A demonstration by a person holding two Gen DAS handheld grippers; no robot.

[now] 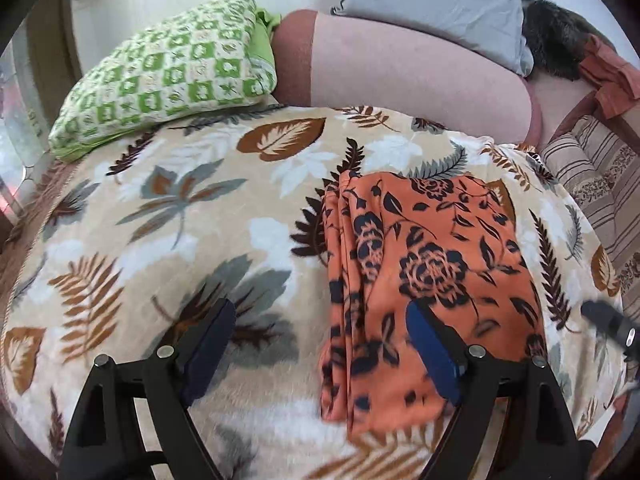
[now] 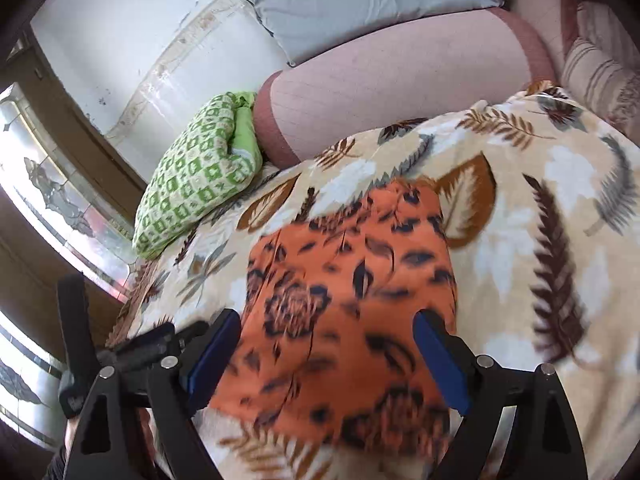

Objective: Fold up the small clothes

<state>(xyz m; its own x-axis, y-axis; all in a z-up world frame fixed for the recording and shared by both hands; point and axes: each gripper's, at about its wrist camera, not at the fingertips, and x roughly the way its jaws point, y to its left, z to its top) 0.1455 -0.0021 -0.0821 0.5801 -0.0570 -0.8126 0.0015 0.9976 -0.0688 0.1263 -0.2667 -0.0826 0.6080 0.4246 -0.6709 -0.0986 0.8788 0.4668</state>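
Note:
An orange cloth with a black flower print (image 1: 424,264) lies folded into a long rectangle on a beige leaf-print blanket (image 1: 180,208). My left gripper (image 1: 320,344) is open and empty above the cloth's near left edge; its right finger (image 1: 434,352) is over the cloth. In the right wrist view the same cloth (image 2: 344,296) lies under my right gripper (image 2: 328,356), which is open and empty with its fingers spread across the cloth's width. The left gripper's body (image 2: 120,356) shows at the lower left.
A green and white checked pillow (image 1: 168,68) lies at the far left of the bed. A pink bolster (image 1: 400,68) and a grey pillow (image 1: 436,0) lie at the back. Striped cushions (image 1: 596,184) are at the right. A window (image 2: 52,200) is left of the bed.

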